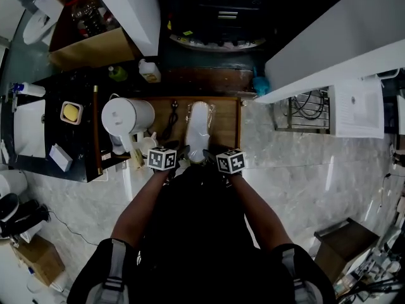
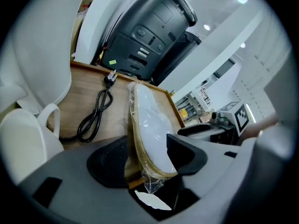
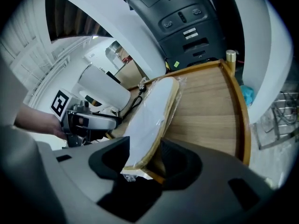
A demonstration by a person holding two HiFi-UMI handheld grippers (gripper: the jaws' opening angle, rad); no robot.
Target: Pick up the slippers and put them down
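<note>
A pair of white slippers [image 1: 199,128] with tan soles, wrapped in clear plastic, lies on a wooden tray [image 1: 231,125]. Both grippers stand at its near end. The left gripper [image 1: 180,151] is at the heel's left side and the right gripper [image 1: 212,154] at its right. In the left gripper view the slippers [image 2: 149,125] run between the wide-spread jaws of that gripper [image 2: 149,160], with a gap at the left pad. In the right gripper view the slippers [image 3: 152,120] likewise sit between the spread jaws of the right gripper [image 3: 142,160]. Neither pair of pads presses on them.
A black power cable [image 1: 171,122] lies on the tray left of the slippers. A white kettle [image 1: 126,116] and a white mug [image 1: 147,143] stand at the tray's left edge. A black appliance [image 2: 149,31] rises behind the tray. A white counter [image 1: 335,49] overhangs at the right.
</note>
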